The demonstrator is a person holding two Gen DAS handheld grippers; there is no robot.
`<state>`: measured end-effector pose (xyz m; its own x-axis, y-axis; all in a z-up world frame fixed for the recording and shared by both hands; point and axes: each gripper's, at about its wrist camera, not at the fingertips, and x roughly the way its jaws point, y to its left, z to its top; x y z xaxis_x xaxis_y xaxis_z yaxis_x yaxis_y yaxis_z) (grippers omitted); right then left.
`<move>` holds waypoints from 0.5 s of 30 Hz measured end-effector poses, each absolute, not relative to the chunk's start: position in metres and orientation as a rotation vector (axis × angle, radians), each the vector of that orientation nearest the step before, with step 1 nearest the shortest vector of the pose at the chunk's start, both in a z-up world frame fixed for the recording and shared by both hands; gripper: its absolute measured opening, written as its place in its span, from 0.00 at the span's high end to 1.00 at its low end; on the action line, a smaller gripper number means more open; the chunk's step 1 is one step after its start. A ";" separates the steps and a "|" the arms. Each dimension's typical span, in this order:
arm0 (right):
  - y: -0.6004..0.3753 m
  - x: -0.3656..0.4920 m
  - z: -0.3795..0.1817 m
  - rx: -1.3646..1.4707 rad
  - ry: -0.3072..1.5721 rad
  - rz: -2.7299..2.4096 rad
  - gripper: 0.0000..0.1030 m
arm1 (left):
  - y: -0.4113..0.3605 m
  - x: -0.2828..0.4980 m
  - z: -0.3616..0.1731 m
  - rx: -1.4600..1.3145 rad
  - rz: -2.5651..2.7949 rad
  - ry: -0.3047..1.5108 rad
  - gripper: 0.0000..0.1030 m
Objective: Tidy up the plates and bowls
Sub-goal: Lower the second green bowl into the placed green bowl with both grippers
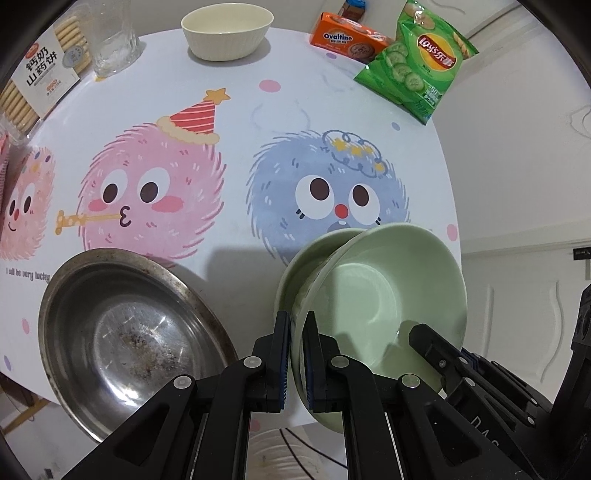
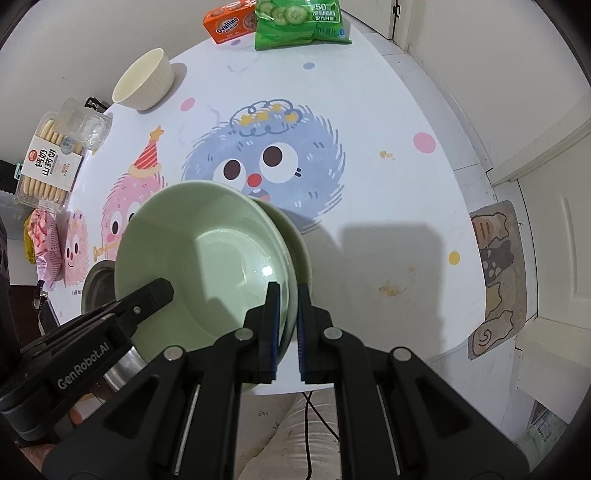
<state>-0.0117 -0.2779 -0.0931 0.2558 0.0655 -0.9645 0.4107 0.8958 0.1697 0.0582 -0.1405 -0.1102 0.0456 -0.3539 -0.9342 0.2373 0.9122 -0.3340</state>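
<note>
**Q.** What is each claw doing with the green ware?

**A.** My left gripper is clamped on the near-left rim of the green bowl, one finger inside, one outside. My right gripper is closed on the opposite rim, and its outer finger appears to take in the edge of the green plate that the bowl sits in. Two opposed grips keep the tilted pair from swinging.

**Q.** Where is the pair, and why there?

**A.** At the near edge of the table, over the blue cartoon face and apparently raised, tipped toward the steel basin just beside it. I judge I am carrying bowl and plate together to stack them.

**Q.** And the rest?

**A.** The cream ribbed bowl waits at the far edge, well apart, near the glass and snack packets.
</note>
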 end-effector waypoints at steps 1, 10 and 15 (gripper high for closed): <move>-0.278 -0.011 -0.094 0.429 1.304 -0.245 0.91 | -0.141 0.058 -0.111 -0.096 -0.452 1.458 0.94; -0.280 -0.006 -0.101 0.415 1.325 -0.255 0.91 | -0.144 0.061 -0.116 -0.098 -0.448 1.469 0.94; -0.279 -0.005 -0.102 0.395 1.332 -0.262 0.91 | -0.147 0.062 -0.119 -0.090 -0.445 1.478 0.94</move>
